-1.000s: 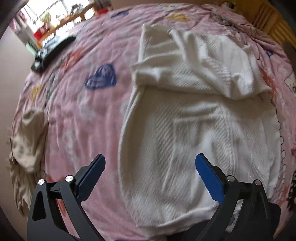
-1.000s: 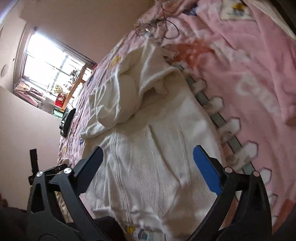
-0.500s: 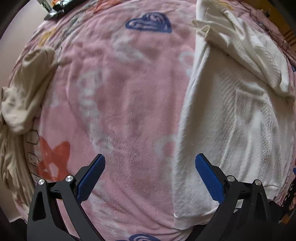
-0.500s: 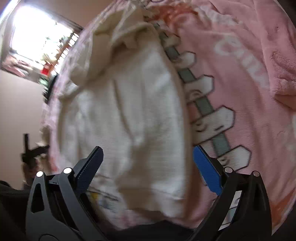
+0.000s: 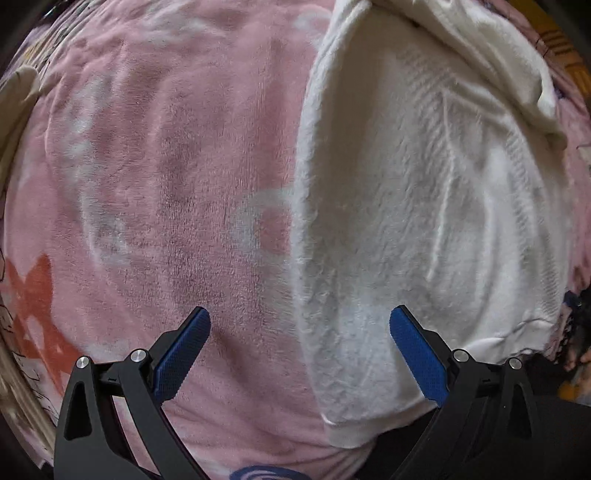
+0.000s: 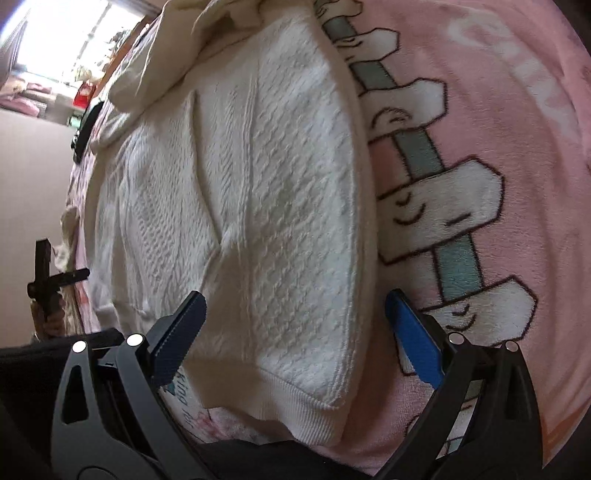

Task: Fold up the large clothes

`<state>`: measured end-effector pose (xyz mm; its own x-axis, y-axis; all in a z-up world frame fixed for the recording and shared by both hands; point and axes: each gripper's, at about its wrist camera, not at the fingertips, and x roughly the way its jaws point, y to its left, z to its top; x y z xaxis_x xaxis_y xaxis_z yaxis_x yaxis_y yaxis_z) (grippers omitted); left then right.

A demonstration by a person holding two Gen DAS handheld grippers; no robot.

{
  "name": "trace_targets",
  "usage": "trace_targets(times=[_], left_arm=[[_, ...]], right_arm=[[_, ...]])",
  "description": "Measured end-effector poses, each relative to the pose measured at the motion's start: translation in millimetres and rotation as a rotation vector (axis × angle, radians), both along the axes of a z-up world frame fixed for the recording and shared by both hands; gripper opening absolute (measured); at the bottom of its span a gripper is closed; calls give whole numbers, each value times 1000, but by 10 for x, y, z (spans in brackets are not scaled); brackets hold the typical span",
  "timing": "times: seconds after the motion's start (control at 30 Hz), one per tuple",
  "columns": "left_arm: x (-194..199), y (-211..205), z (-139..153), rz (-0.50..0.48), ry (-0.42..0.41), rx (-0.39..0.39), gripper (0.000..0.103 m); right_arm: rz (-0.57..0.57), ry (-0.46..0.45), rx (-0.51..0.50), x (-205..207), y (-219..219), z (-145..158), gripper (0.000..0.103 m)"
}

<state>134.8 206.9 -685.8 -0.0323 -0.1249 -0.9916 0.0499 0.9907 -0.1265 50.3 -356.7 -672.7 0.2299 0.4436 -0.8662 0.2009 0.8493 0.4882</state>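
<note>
A white knitted sweater (image 5: 424,206) lies flat on a pink fleece blanket (image 5: 155,177), its upper part folded down over the body at the far end. My left gripper (image 5: 299,332) is open, low over the sweater's near left hem corner; the garment's left edge runs between its blue pads. In the right wrist view the same sweater (image 6: 240,192) fills the middle. My right gripper (image 6: 293,314) is open and straddles the near right hem corner, its right pad over the blanket (image 6: 498,122). Neither gripper holds cloth.
The blanket carries a fence print (image 6: 436,206) beside the sweater's right edge. A beige garment (image 5: 18,85) lies at the far left. The other gripper, held by a hand (image 6: 46,280), shows at the left. A bright window (image 6: 70,33) and a dark object (image 6: 86,125) lie far back.
Both grippers have dropped toward the near hem of the sweater. The left moved to the left edge, the right to the right edge, and each now sits close over a corner.
</note>
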Motion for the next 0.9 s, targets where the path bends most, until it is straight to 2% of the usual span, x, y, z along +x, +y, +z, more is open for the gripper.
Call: trace_targets(times=[0.07,0.17,0.3,0.43,0.53,0.63,0.7,0.83,0.9], left_arm=[[-39,-38,-11,-15,-10,17,95],[-146,-112,-31,-46,12,-78,95],[-208,-272,-95,-72,29,-156,95],[-187,-340,-201,-62,33,-153,95],[-161,-347,-248,-60,27,-147,95],[-226,-429,-194,-85,33,-183,91],[-282,-523,-180,-110,40,-196,90],[-322,-650,-204,-129,33,-154,73],[-341,-680,-211,-134,25,-125,60]], right_arm=[[10,-1,23,-3,14,-4,95],[27,2,46,3,30,-27,95],[-13,4,105,34,0,-63,97],[-38,5,120,57,-5,-81,98],[-5,-11,107,54,67,-39,98],[45,-27,170,39,155,-11,98],[76,-25,164,47,242,-16,98],[131,-15,98,62,350,-77,98],[168,-9,68,81,397,-91,98]])
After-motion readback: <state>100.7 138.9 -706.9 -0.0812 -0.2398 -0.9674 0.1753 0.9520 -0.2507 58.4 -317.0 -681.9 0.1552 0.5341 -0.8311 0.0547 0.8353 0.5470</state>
